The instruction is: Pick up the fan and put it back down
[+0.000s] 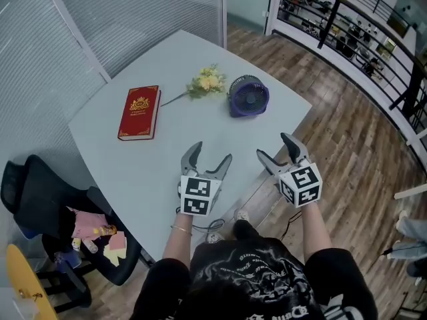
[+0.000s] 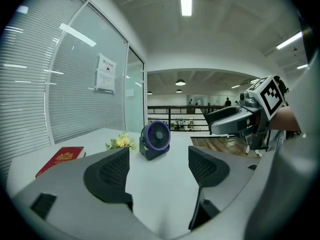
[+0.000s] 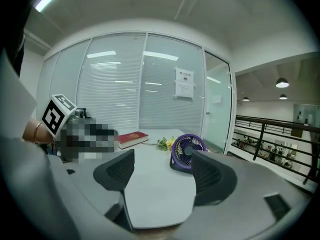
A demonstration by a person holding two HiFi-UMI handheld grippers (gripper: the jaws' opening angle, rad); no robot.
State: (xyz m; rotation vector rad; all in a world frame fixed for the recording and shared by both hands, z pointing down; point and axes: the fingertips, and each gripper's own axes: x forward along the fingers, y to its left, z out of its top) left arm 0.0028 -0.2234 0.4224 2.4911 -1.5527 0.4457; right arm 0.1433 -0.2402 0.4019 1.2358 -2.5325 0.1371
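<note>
Nearest: left gripper [image 1: 211, 152] and right gripper [image 1: 273, 145], side by side over the near edge of the table [image 1: 133, 165]. Both with jaws wide apart, nothing between them, pointing across the top toward the fan. Not yet in contact with anything.

Mid-table, left: red book [image 1: 139, 112], lying flat and closed.

Further, right of centre: fan [image 1: 249, 96], small, purple, round grille, standing upright on its dark base near the far right edge. Well apart from both grippers, roughly in line with the right one. Just beside it on the left: yellow flowers [image 1: 207, 81], stem pointing toward the book; cannot tell if touching.

Handling, as a guess: looks like light, stiff plastic, easy lift for one gripper. Round housing probably smooth and apt to roll or slip in the pads; thin grille ribs likely to bend if squeezed. Best hold probably across the outer ring from both sides, or on the base; keep level so it lands upright.

Containers: none seen on the table.
</note>
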